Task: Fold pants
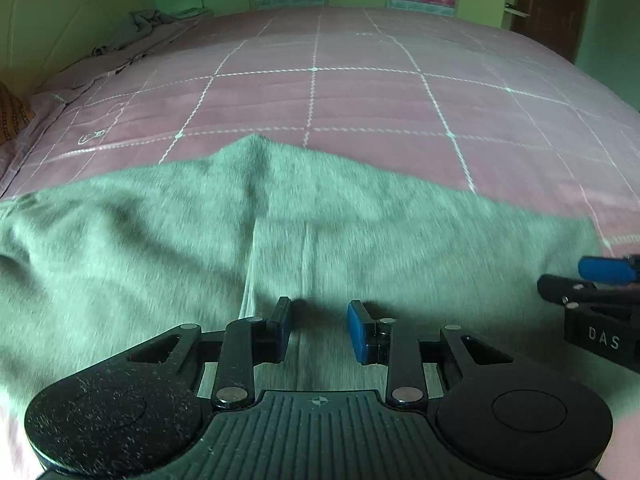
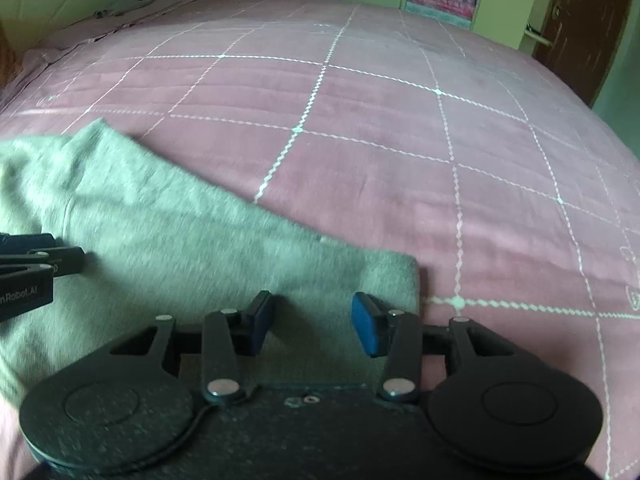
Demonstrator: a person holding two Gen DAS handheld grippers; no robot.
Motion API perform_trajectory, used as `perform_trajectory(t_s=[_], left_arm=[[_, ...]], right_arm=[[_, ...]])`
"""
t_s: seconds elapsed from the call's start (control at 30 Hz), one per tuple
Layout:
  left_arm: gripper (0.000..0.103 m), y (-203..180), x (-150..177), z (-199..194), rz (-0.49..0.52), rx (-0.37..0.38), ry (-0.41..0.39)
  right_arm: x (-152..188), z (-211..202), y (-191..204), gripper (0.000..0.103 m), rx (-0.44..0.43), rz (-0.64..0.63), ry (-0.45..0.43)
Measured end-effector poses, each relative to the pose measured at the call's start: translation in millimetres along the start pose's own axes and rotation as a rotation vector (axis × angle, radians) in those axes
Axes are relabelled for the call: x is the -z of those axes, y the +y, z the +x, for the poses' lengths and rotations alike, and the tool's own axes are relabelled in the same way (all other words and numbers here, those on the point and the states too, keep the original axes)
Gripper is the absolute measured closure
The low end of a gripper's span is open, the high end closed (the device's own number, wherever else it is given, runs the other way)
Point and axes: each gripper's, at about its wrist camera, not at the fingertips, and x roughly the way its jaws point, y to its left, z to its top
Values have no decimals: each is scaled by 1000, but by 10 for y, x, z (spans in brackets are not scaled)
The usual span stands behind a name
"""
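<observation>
While the pink bed cover [image 1: 360, 100] fills both views, your grey pants [image 1: 160, 240] lie on its near part, their length running sideways across your reach. Your right gripper [image 2: 312, 320] sits at the pants' right end, nearer that edge; your left gripper [image 1: 319, 330] sits further in toward the middle. Both stand apart over the cloth, pinching nothing. One gripper reads "DAS", the other "Robot.AI".

Pink grid-stitched bed [image 1: 360, 96]; grey pants [image 1: 160, 240] spread on it, crumpled cloth [image 1: 140, 20] at far corner
</observation>
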Motion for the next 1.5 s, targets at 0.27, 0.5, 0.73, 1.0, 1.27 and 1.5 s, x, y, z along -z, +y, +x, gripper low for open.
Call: perform_trajectory(t_s=[0.27, 0.5, 0.73, 1.0, 1.27, 1.5], left_arm=[[72, 42, 367, -321, 11, 31, -7], [72, 106, 485, -461, -4, 52, -10], [72, 143, 515, -529, -19, 60, -16], [72, 65, 508, -578, 25, 28, -50], [72, 161, 411, -381, -25, 30, -14], [72, 194, 376, -377, -57, 44, 6]], right_arm=[[453, -344, 156, 58, -6, -104, -45], [636, -525, 133, 58, -17, -96, -50], [690, -576, 135, 58, -10, -57, -47], [641, -635, 77, 58, -26, 22, -58], [508, -604, 34, 54, -14, 76, -87], [493, -426, 23, 50, 4, 72, -8]])
